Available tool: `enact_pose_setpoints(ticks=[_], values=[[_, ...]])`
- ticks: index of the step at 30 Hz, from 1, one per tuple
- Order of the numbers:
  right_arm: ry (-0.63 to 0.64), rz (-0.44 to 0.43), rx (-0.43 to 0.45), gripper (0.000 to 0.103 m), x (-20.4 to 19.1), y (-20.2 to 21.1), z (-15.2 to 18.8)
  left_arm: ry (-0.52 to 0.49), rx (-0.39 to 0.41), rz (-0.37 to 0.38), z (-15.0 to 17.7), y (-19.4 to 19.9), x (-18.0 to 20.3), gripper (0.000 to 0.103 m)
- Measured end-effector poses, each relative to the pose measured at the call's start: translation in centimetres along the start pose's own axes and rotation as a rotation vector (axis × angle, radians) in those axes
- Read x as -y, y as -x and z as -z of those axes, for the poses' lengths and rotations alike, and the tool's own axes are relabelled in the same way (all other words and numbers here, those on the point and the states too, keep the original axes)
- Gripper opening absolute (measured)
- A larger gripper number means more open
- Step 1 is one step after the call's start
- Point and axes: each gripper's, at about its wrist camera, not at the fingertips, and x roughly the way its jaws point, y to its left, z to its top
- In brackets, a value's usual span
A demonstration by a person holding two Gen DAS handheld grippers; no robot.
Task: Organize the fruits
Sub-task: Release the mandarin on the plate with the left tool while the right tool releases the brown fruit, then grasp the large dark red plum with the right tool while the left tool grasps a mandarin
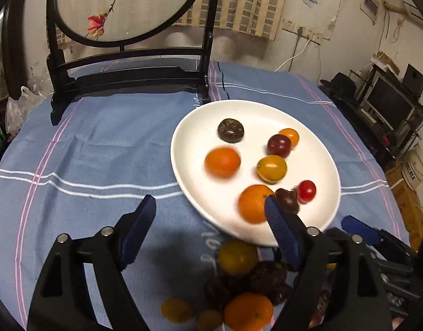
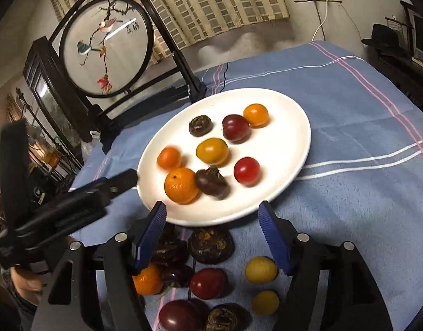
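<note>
A white plate (image 1: 181, 135) (image 2: 294, 110) sits on the blue striped cloth (image 1: 101, 143) and holds several fruits. Among them are a large orange (image 1: 251, 202) (image 2: 181, 184), a smaller orange (image 1: 222, 162) (image 2: 169, 157), a yellow tomato (image 1: 271, 168) (image 2: 212, 151), a red cherry tomato (image 1: 306, 191) (image 2: 246, 171), a dark plum (image 2: 235, 127) and brown chestnuts (image 2: 211, 183). A loose pile of fruit (image 1: 247, 284) (image 2: 211, 275) lies on the cloth in front of the plate. My left gripper (image 1: 210, 202) is open over the plate's near left rim and holds nothing. My right gripper (image 2: 211, 207) is open above the near rim, also empty.
A round embroidered screen on a black stand (image 1: 123, 5) (image 2: 106, 47) stands behind the plate. A plastic bag (image 1: 21, 104) sits at the table's left edge. A monitor and shelves (image 1: 391, 102) are off to the right. A hand (image 2: 26, 284) holds the left gripper's body.
</note>
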Motion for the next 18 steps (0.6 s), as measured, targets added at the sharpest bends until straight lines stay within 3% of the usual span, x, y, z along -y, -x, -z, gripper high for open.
enact_pose_setpoints(ticks=[10,18], values=[[0.019,0.030,0.035,0.071,0.3,2.1,1.2,-0.040,0.000,0.004,5.0,3.5,-1.6,0.086],[0.083,0.026,0.011,0.071,-0.2,4.2,5.1,-0.079,-0.028,0.045,8.8,5.3,-1.2,0.086]])
